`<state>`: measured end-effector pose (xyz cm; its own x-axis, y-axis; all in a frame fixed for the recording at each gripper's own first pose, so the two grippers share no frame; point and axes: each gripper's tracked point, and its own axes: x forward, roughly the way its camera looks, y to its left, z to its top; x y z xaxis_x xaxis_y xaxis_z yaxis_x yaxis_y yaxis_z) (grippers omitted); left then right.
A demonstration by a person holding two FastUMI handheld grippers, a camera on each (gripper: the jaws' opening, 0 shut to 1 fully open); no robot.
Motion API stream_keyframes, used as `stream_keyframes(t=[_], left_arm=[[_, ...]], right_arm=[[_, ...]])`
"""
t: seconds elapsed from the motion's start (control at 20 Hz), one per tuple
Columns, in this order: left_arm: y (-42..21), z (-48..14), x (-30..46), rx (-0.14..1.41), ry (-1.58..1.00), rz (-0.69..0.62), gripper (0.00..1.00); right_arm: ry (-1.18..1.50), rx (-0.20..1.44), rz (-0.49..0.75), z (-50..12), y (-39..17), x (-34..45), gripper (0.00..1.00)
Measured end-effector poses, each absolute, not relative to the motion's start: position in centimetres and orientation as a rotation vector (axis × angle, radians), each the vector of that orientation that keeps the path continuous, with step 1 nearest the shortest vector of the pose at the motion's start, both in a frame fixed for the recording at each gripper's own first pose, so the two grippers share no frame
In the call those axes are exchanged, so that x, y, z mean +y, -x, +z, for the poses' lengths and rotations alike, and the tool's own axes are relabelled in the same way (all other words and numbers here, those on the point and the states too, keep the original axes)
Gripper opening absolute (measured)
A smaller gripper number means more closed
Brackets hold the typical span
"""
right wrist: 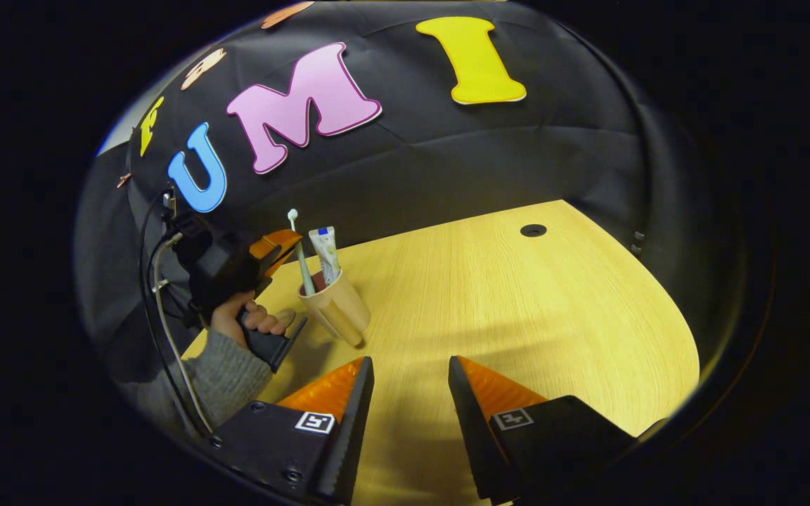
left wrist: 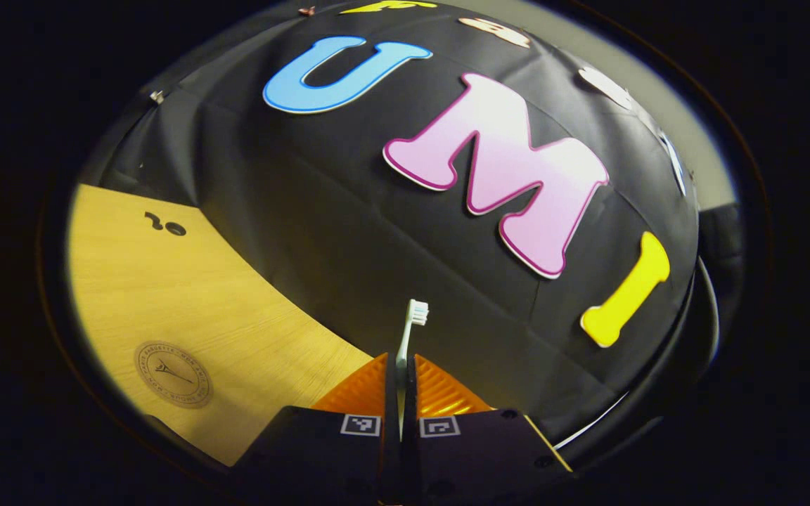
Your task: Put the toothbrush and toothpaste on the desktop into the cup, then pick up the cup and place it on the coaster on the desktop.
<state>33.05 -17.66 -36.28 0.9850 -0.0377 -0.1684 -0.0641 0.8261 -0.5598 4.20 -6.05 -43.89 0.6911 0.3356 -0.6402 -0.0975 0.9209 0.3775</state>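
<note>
One wooden desktop [right wrist: 517, 316] under cup [right wrist: 338, 306], coaster [left wrist: 173, 374] apart.

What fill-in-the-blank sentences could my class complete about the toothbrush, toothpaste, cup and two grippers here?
1. The left hand-held gripper is shut on the white ____.
2. The white toothpaste tube stands inside the beige ____.
3. The right hand-held gripper has its orange fingers ____.
4. The round brown coaster lies on the wooden ____.

Missing words: toothbrush; cup; open; desktop
</note>
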Motion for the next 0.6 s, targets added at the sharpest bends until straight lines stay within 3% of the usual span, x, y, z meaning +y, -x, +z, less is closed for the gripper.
stream_keyframes(t=[0.25,0.55,0.6], left_arm=[[-32.0,-37.9,-19.0,0.165,0.466,0.003,0.06],[-30.3,-38.7,-20.0,0.206,0.393,-0.065,0.14],[-29.9,-38.6,-20.0,0.214,0.383,-0.075,0.23]], right_arm=[[-0.309,0.777,0.246,-44.6,-4.6,-6.2,0.66],[-0.200,0.798,0.278,-45.0,-4.3,-5.8,0.70],[-0.200,0.802,0.295,-44.8,-4.4,-5.5,0.71]])
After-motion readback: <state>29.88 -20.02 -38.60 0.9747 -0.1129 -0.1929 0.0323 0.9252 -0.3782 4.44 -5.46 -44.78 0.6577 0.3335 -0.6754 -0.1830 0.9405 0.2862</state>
